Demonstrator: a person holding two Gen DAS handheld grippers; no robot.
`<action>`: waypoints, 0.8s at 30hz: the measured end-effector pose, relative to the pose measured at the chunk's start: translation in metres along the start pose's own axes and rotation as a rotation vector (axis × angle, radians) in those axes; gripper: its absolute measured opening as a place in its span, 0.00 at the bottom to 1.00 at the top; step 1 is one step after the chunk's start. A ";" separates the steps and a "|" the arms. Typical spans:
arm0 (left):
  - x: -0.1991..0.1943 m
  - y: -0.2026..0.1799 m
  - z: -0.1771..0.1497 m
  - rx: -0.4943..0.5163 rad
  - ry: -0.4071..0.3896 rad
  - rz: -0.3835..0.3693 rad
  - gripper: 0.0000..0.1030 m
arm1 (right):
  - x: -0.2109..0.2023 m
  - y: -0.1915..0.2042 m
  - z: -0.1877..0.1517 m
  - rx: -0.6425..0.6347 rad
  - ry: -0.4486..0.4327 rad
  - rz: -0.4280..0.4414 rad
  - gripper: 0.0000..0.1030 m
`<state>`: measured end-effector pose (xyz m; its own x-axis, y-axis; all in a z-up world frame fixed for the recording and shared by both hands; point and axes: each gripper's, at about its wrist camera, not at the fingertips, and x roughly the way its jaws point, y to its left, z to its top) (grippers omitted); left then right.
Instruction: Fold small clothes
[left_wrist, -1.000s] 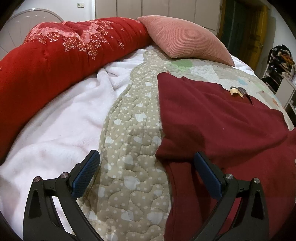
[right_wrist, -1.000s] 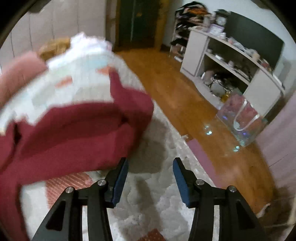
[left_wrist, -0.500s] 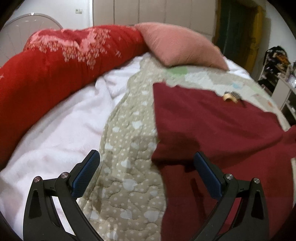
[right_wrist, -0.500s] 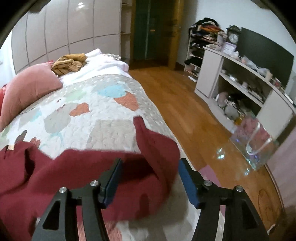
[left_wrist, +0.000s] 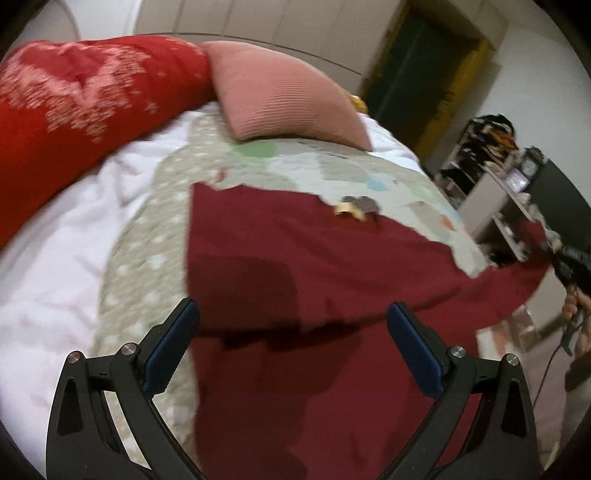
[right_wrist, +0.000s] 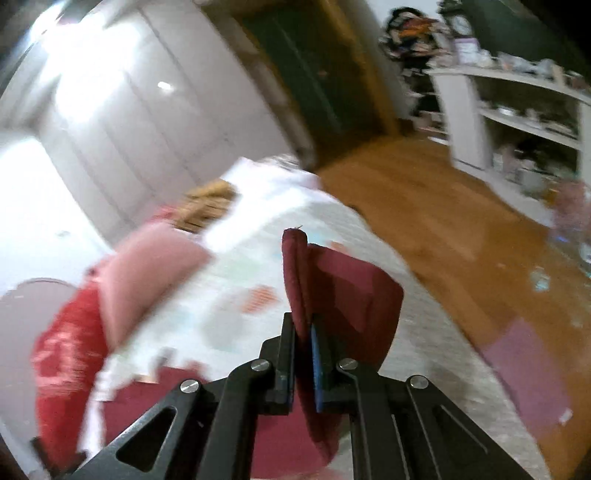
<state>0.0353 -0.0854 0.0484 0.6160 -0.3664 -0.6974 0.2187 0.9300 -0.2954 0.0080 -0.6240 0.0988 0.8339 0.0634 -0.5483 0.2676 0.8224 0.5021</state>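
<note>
Over the bed (left_wrist: 258, 162), the left claw (left_wrist: 291, 354) hangs wide, gripping nothing, above the maroon garment (left_wrist: 295, 266) spread on the quilt. Seen from the right wrist, the right claw (right_wrist: 303, 354) has just closed, pinching a raised fold of that garment (right_wrist: 343, 295) near the bed's edge.

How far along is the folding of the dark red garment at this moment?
Early. Done: the dark red garment lies spread on the quilted bedspread, with no finished fold visible. In hand: the right gripper has just closed on an edge of the fabric and holds it lifted off the bed. The left gripper is open above the garment, gripping nothing. Left: carrying that edge across and every fold after it.
</note>
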 end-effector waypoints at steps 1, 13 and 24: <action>0.002 -0.004 0.005 0.012 -0.004 0.003 0.99 | -0.002 0.013 0.003 -0.011 -0.007 0.033 0.07; 0.017 0.040 0.008 -0.107 -0.008 0.003 0.99 | 0.074 0.228 -0.052 -0.211 0.167 0.458 0.07; 0.003 0.077 0.013 -0.258 -0.075 -0.050 0.99 | 0.181 0.340 -0.238 -0.452 0.472 0.525 0.39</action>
<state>0.0633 -0.0146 0.0321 0.6658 -0.3993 -0.6304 0.0562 0.8692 -0.4912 0.1351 -0.1982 0.0118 0.4791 0.6489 -0.5910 -0.4027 0.7608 0.5089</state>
